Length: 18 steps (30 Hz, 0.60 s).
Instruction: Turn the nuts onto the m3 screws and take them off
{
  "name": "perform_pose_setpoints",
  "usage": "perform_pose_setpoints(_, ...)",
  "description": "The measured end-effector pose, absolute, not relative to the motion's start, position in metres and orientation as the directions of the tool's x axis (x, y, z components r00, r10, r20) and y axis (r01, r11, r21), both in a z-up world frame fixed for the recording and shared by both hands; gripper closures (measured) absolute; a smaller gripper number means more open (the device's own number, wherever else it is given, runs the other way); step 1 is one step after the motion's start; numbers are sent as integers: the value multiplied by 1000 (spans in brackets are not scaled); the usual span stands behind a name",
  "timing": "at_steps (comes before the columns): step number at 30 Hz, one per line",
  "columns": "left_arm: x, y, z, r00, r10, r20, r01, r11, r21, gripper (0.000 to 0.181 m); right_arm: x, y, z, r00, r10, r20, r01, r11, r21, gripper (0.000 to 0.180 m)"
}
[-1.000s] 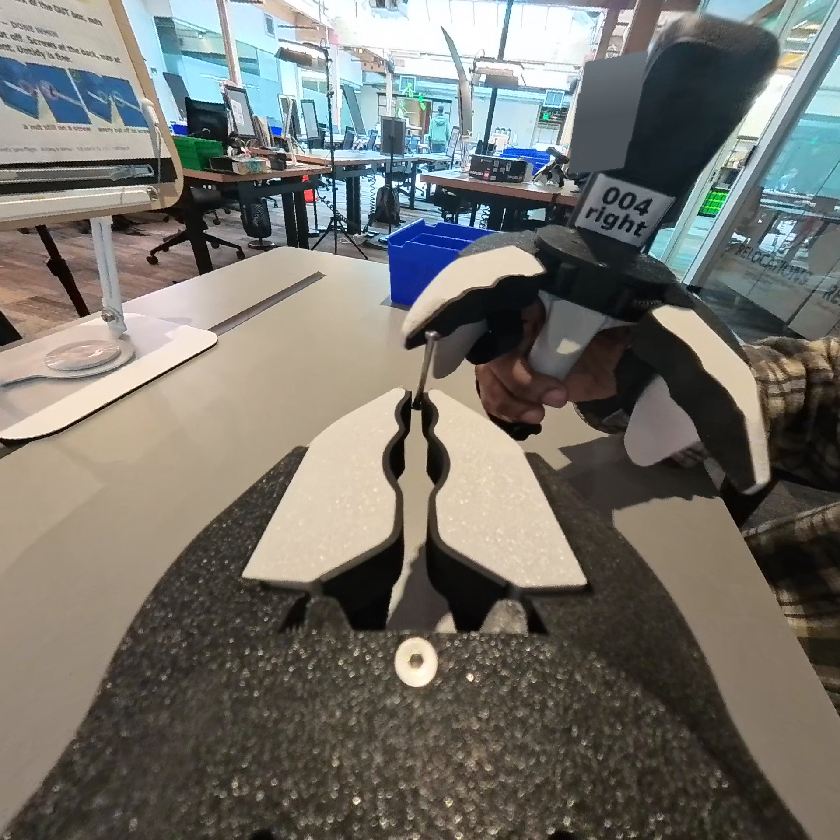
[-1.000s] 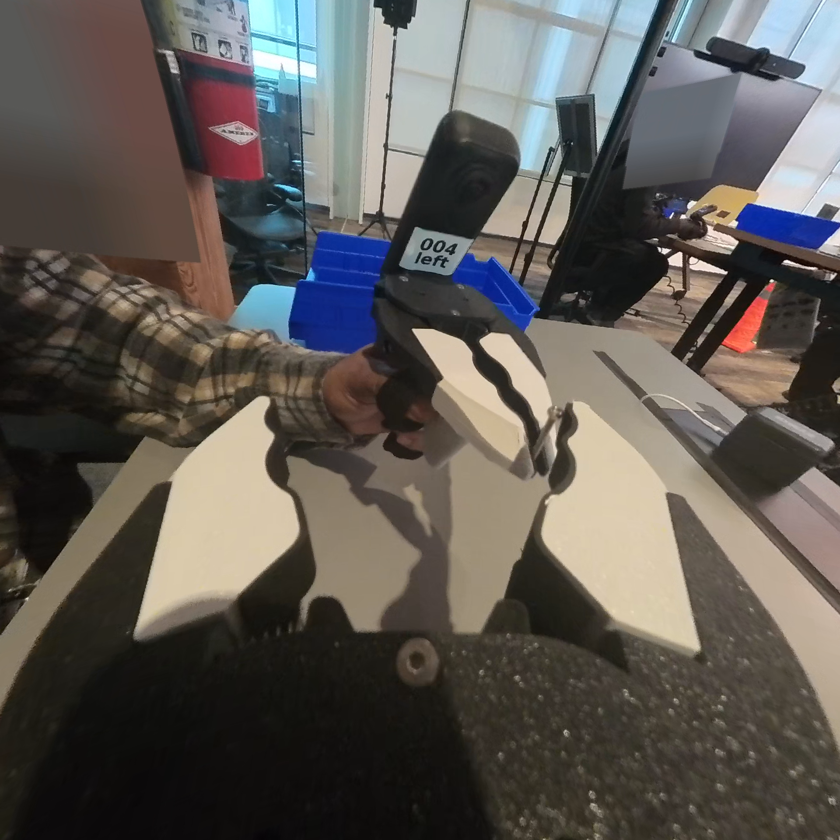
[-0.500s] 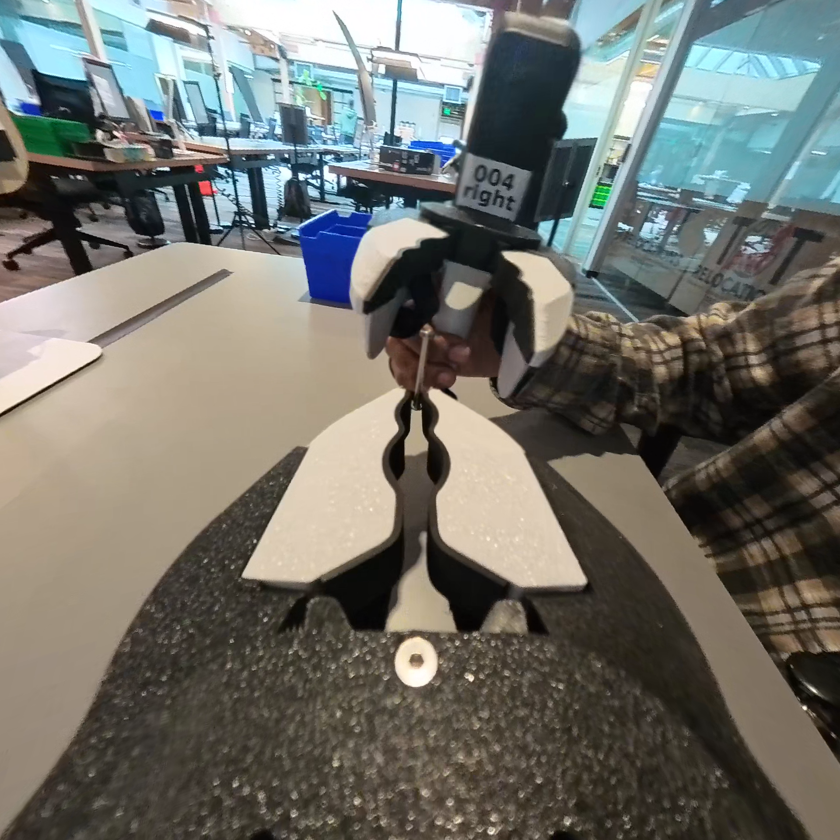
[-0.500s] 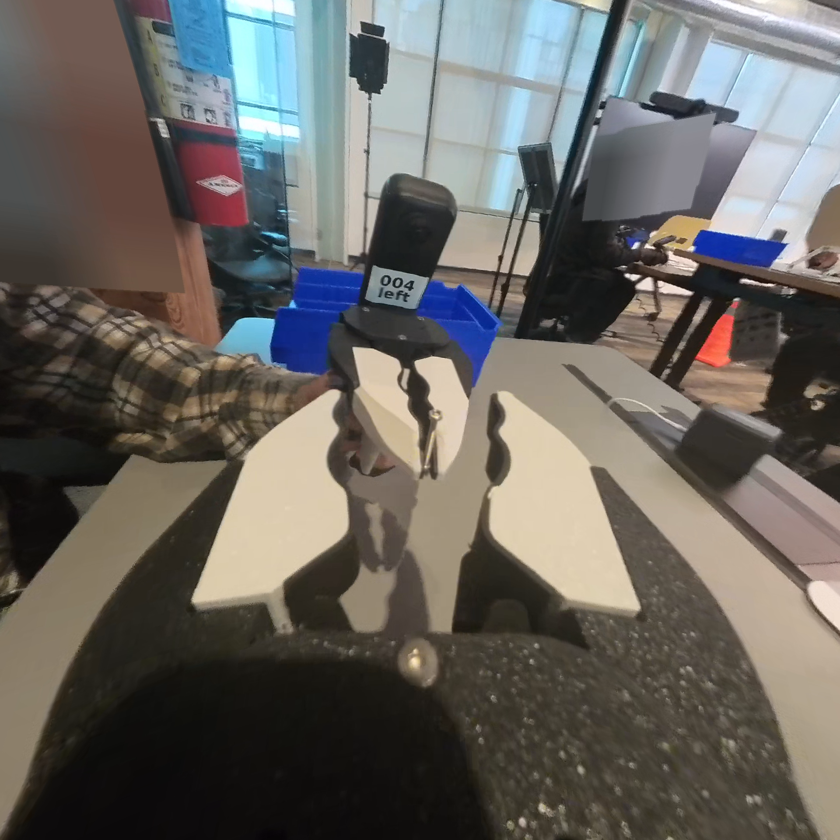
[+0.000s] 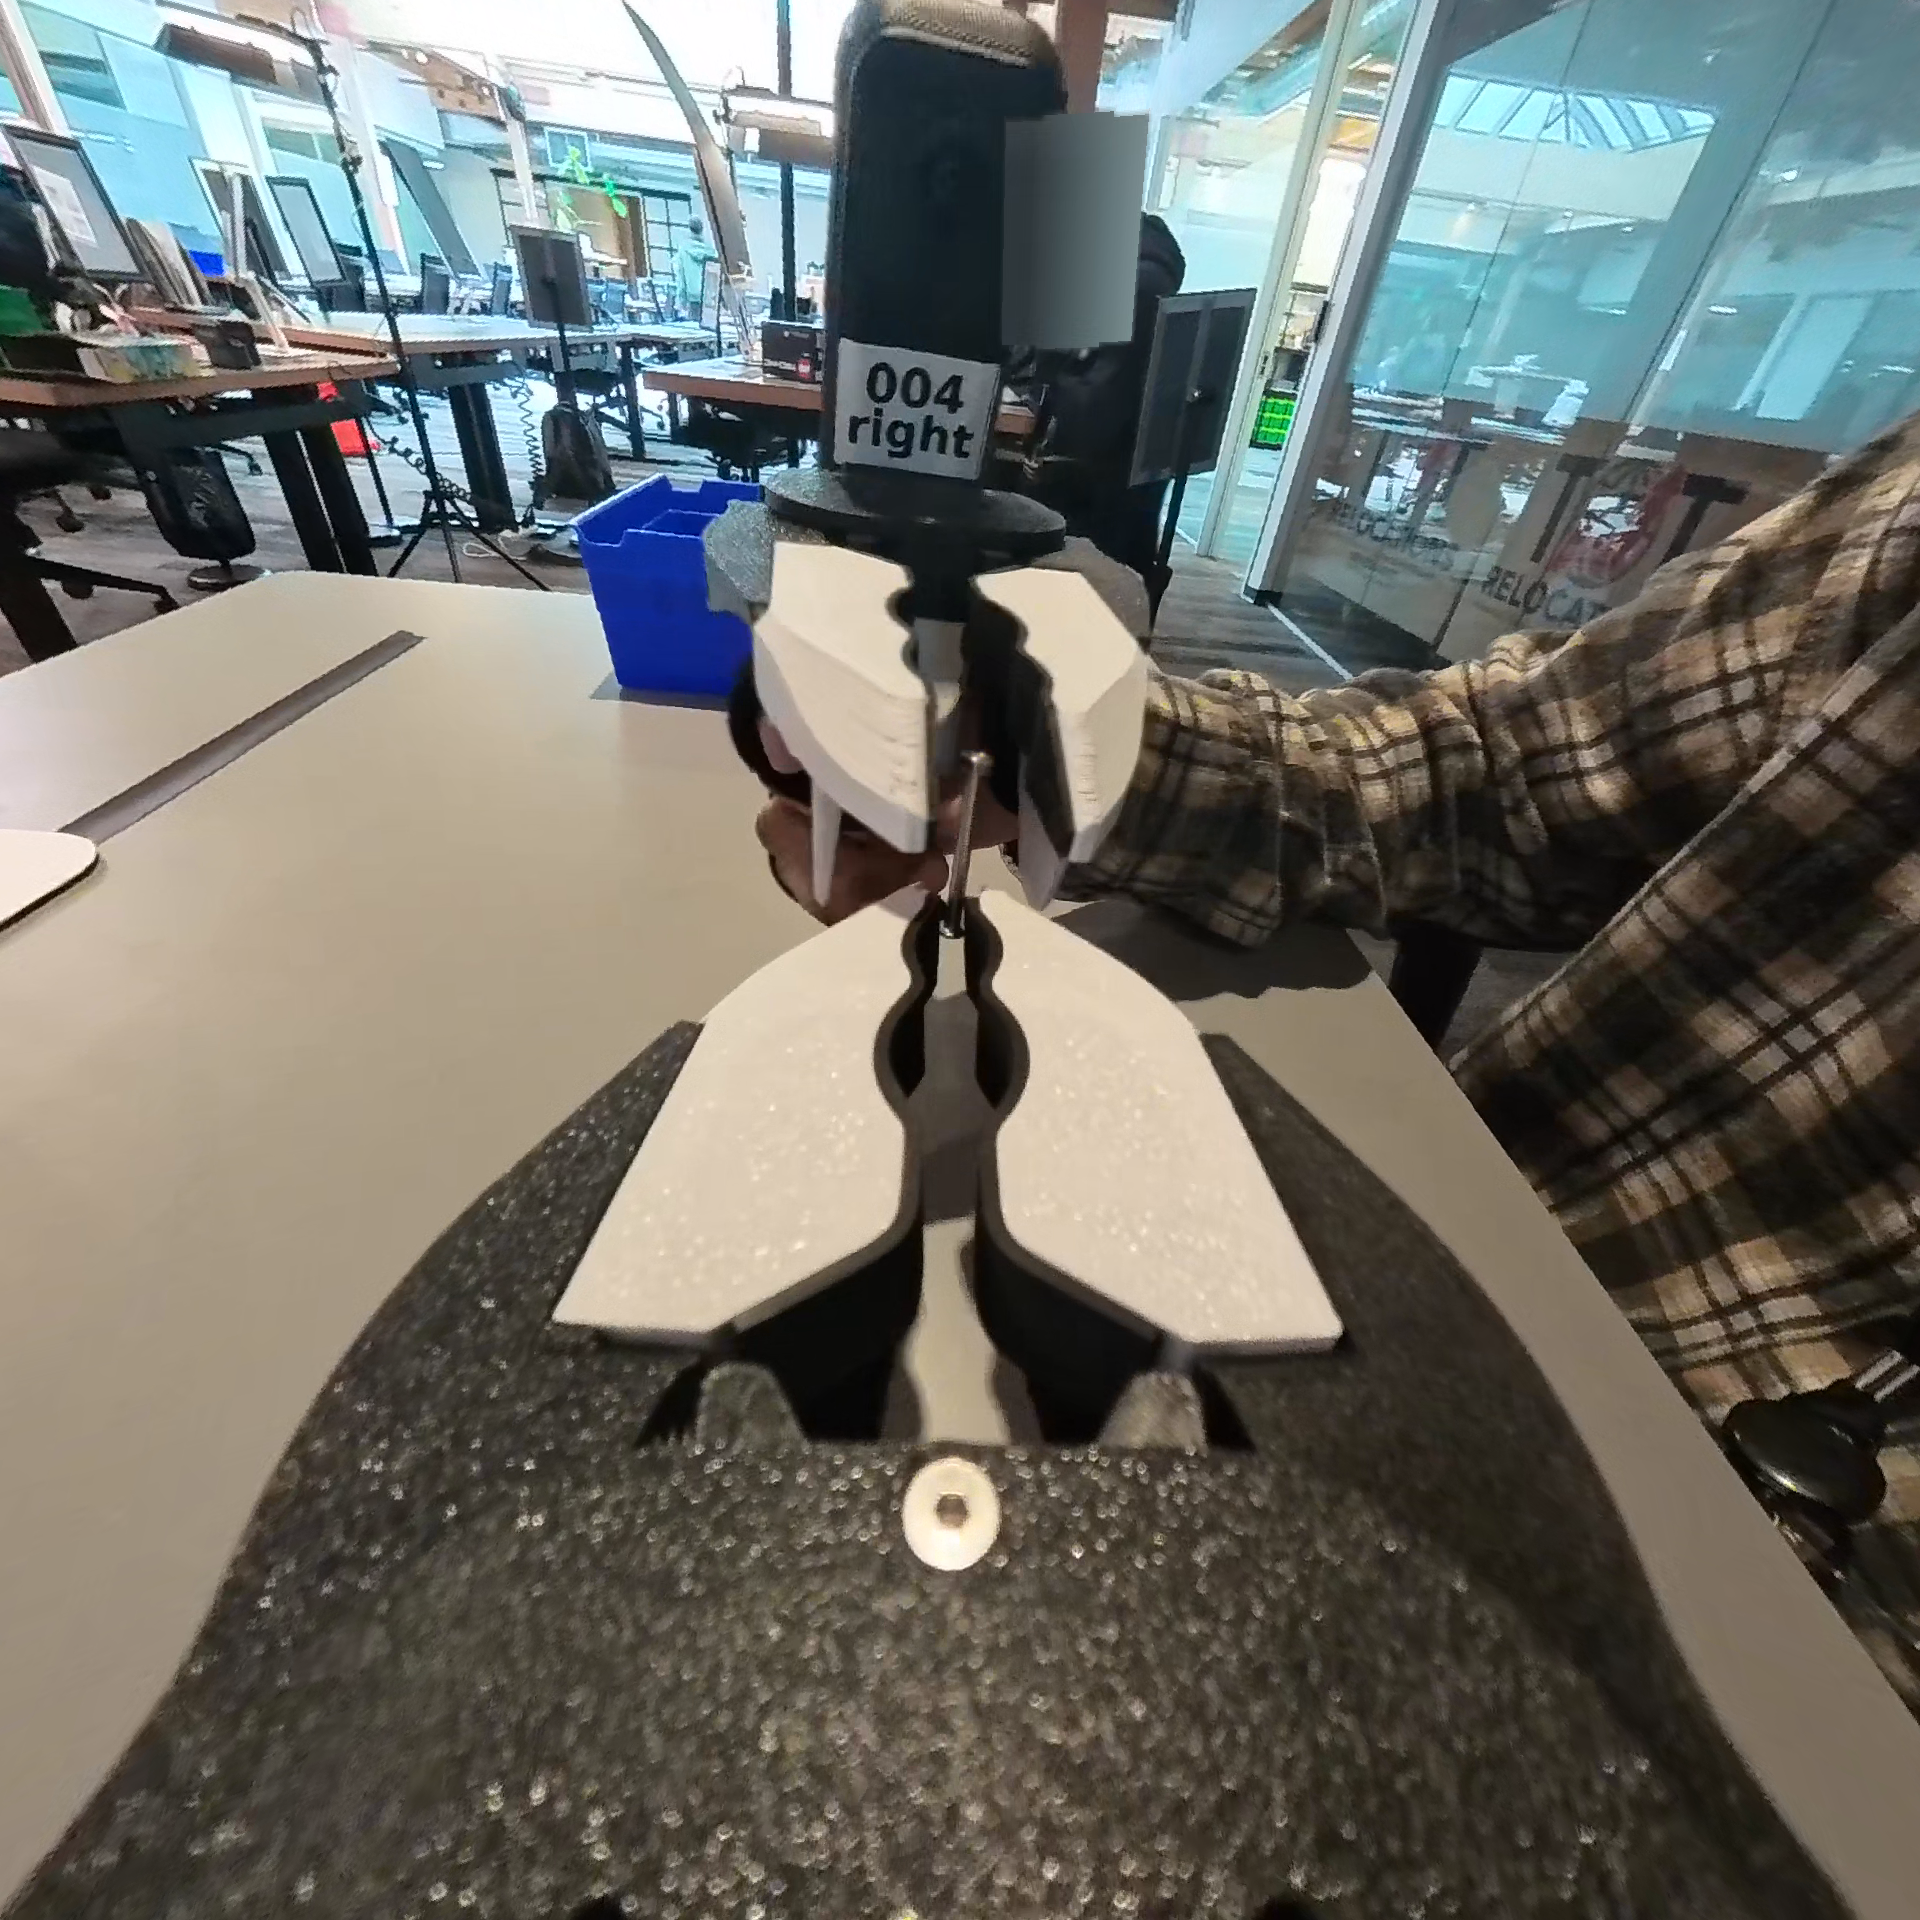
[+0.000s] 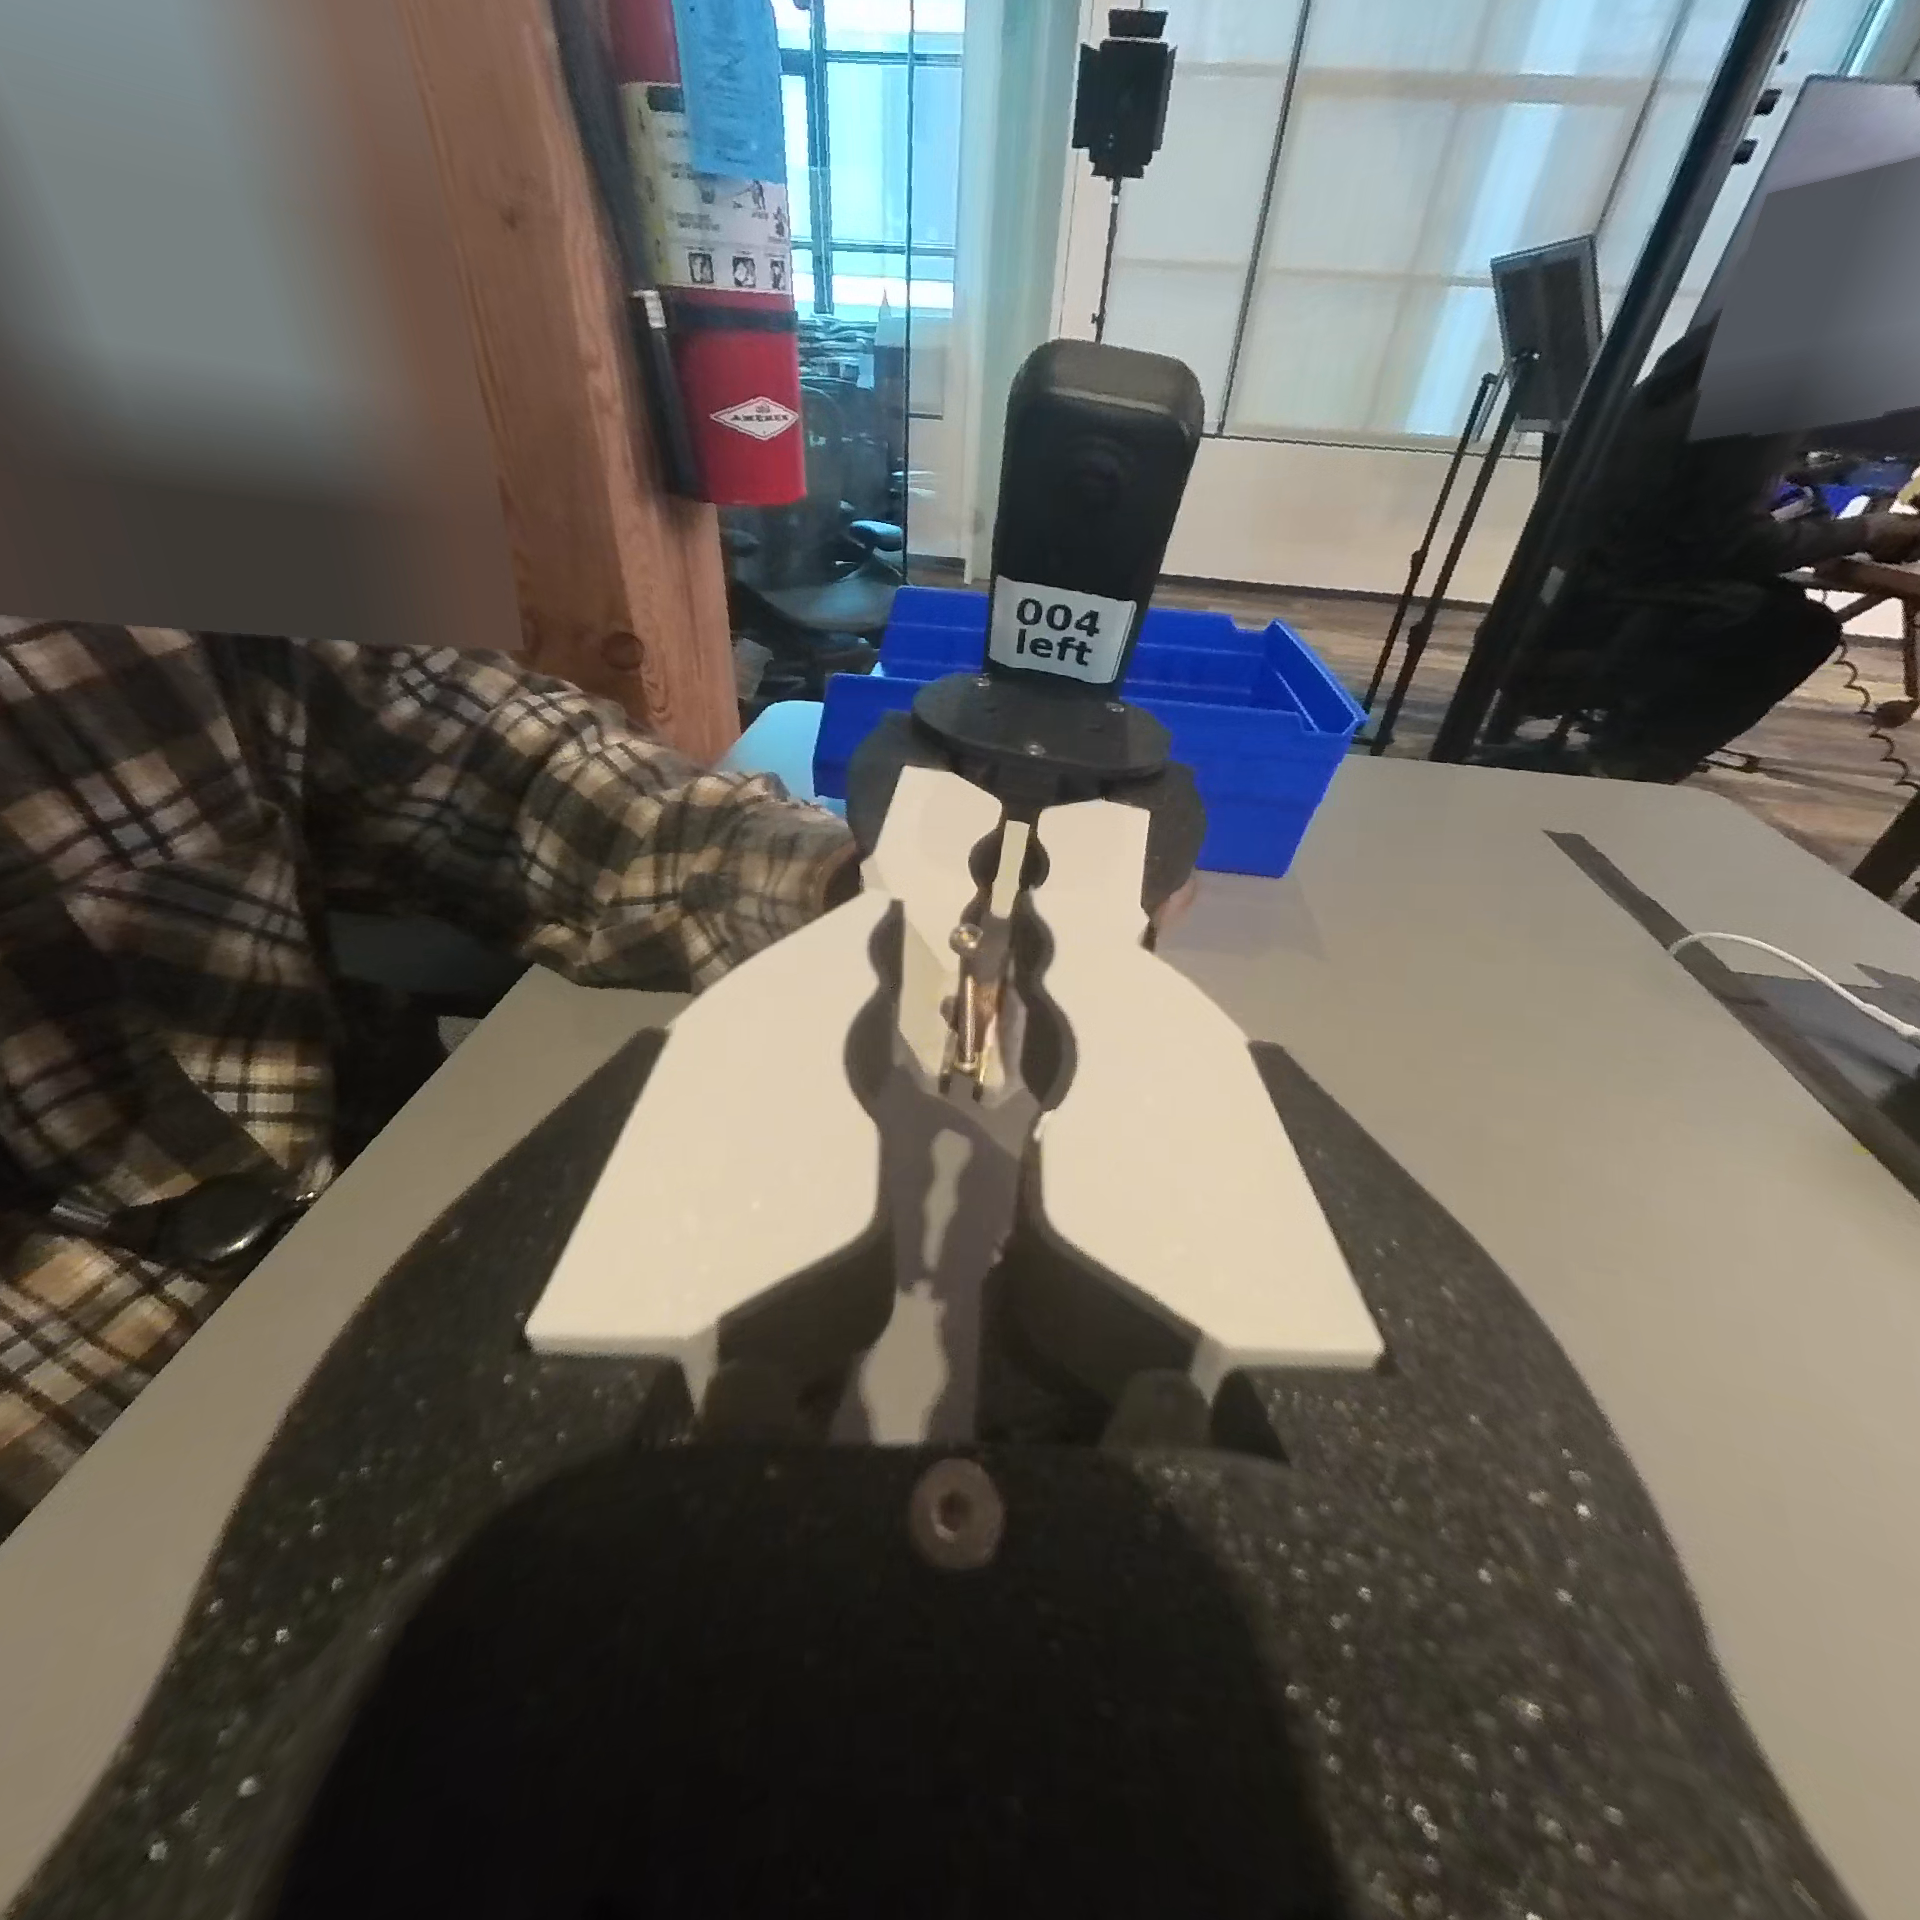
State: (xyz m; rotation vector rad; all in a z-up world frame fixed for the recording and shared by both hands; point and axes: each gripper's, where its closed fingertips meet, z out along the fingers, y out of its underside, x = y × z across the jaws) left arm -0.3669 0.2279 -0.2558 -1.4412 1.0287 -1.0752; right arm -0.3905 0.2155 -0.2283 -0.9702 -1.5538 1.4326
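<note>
My left gripper (image 5: 951, 928) is shut on the lower end of a thin m3 screw (image 5: 966, 831), which points up and away from it. In the right wrist view the left gripper (image 6: 971, 1086) faces the camera, and the screw (image 6: 968, 1003) has a small bump on its shaft that may be a nut. My right gripper (image 6: 966, 914) faces the left one head-on. Its white fingers (image 6: 727, 1143) are partly open and straddle the screw and the left fingertips without clamping. In the left wrist view the right gripper (image 5: 977, 862) brackets the screw's top.
Both grippers hover over a grey table (image 5: 364, 987). A blue bin (image 5: 665, 603) stands at its far edge and also shows in the right wrist view (image 6: 1247, 727). A white pad (image 5: 36, 873) lies at the left. A white cable (image 6: 1787, 971) lies at the right. Plaid sleeves (image 5: 1558, 790) hold the grippers. My left and right fingertips are right by each other.
The right gripper has swung from the side to face the left gripper head-on, and its fingers have narrowed around the screw. The left gripper still holds the screw.
</note>
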Motion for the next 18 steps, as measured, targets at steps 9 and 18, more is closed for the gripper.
perform_pose_setpoints(9,-368,234,-255,315,-947,56,-82,-86,-993,177,-389,221,-229,-316,944,99,26,113,-993,175)
perform_pose_setpoints(18,-375,252,-258,517,-852,-83,-187,-18,-982,177,-397,241,-230,42,999,34,7,34,-999,175)
